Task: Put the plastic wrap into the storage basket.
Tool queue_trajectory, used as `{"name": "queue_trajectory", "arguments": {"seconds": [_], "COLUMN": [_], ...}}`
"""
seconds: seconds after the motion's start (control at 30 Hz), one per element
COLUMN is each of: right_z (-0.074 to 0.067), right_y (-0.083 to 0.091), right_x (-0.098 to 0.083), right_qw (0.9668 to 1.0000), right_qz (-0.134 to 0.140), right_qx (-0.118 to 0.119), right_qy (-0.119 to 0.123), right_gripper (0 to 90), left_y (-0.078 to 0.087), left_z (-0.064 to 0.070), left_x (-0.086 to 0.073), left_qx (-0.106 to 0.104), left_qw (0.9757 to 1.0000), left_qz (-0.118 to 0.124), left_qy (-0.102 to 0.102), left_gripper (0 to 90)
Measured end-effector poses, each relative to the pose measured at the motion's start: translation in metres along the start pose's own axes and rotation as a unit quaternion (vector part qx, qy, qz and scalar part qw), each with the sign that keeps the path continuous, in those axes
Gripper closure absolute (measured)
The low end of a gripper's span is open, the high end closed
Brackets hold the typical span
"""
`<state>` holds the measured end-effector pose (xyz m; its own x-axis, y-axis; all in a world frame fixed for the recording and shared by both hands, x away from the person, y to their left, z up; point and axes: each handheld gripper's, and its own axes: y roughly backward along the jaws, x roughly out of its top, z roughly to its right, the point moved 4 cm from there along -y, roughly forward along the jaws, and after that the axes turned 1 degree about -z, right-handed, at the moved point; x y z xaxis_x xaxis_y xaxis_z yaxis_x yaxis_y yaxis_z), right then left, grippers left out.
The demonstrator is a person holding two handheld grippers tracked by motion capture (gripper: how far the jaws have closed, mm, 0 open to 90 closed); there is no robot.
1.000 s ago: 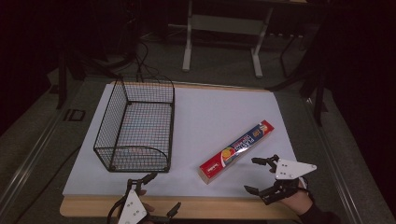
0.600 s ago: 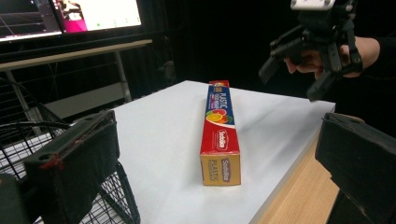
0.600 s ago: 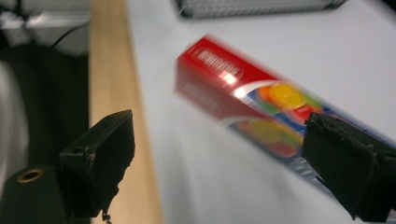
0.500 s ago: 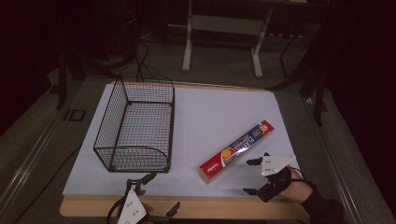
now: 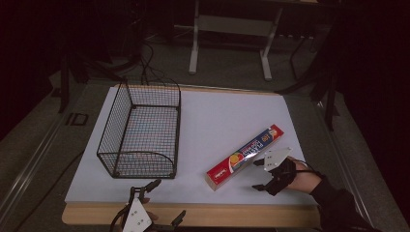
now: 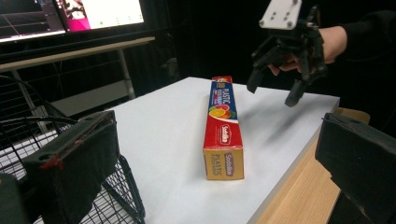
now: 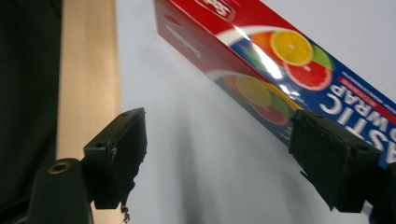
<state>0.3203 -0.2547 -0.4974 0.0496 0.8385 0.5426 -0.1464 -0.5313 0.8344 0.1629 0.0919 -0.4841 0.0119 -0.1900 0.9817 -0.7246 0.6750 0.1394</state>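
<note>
Wire basket (image 5: 140, 133) near left edge of white sheet (image 5: 217, 121) — holds nothing.

Left gripper (image 5: 157, 203) at front edge of tabletop, jaws apart, grasping nothing.

Plastic wrap box (image 5: 244, 157) lies flat, diagonal, toward front right corner of sheet — not lifted.

Right gripper (image 5: 261, 175) just beside box, jaws have just been closing, still apart; box not between them.

Judgement: grasp, likely transfer to basket, all left.
</note>
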Motion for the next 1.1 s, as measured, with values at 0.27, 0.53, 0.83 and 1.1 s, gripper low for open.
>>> {"name": "queue_trajectory", "arguments": {"seconds": [0.27, 0.53, 0.83, 1.1], "right_z": [0.021, 0.031, 0.045, 0.059], "right_y": [-0.003, -0.007, -0.007, -0.01], "right_x": [0.003, 0.008, 0.014, 0.024], "right_qw": [0.9982, 0.9938, 0.9855, 0.9745], "right_qz": [-0.054, -0.098, -0.149, -0.197], "right_qx": [-0.013, -0.025, -0.038, -0.052], "right_qy": [0.023, 0.046, 0.071, 0.094], "right_gripper": [23.4, 24.3, 23.4, 20.1], "left_y": [0.001, 0.001, 0.002, 0.002], "left_z": [0.0, 0.0, 0.0, 0.0], "left_x": [-0.001, -0.002, -0.003, -0.003], "left_qx": [0.002, 0.004, 0.004, 0.006], "left_qw": [1.0, 1.0, 1.0, 0.9999], "left_qz": [-0.003, -0.008, -0.008, -0.009], "left_qy": [0.0, -0.002, 0.001, 0.0], "left_gripper": [0.1, 0.1, 0.1, 0.1]}}
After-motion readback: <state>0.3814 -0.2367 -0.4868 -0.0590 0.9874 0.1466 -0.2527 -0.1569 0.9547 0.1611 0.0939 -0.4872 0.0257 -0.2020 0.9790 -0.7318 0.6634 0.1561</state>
